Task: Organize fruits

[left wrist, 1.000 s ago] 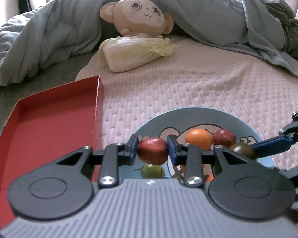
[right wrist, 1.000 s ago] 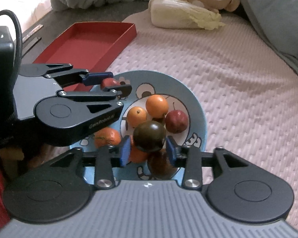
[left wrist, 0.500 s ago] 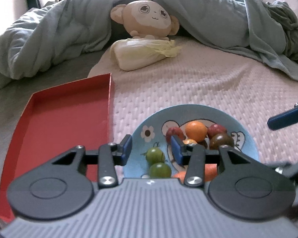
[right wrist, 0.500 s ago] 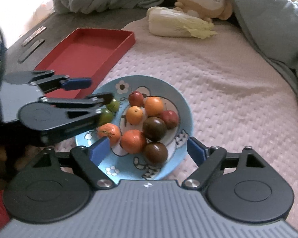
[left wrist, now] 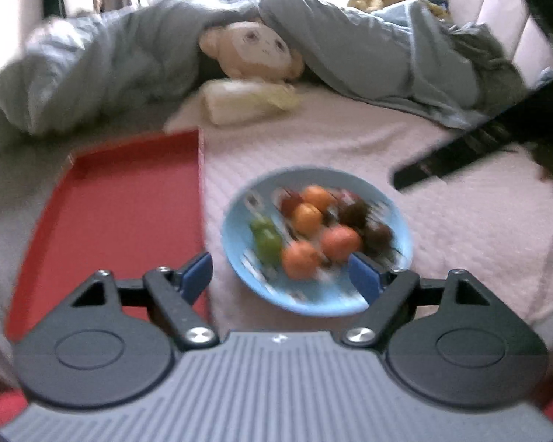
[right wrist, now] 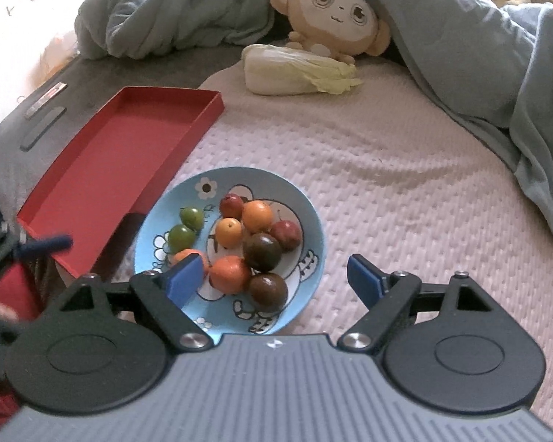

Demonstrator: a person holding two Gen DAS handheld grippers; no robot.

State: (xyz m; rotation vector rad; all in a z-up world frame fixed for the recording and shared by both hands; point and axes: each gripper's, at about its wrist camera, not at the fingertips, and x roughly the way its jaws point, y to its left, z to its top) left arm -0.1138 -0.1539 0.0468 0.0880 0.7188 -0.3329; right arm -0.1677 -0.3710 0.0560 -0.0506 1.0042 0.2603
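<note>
Both fruits released onto plate (right wrist: 315, 221), tools withdrawn

Light-blue cartoon-print plate (right wrist: 306, 206), orange, green, red and dark-brown fruits (right wrist: 256, 217), red tray (right wrist: 103, 169), blue-grey duvet (right wrist: 479, 55)

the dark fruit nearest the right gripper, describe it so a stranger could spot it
Find the blue cartoon plate on the pink bedspread, beside the red tray. At its near edge lies a dark brown-purple fruit, right of an orange one. Its twin sits farther in.
</note>
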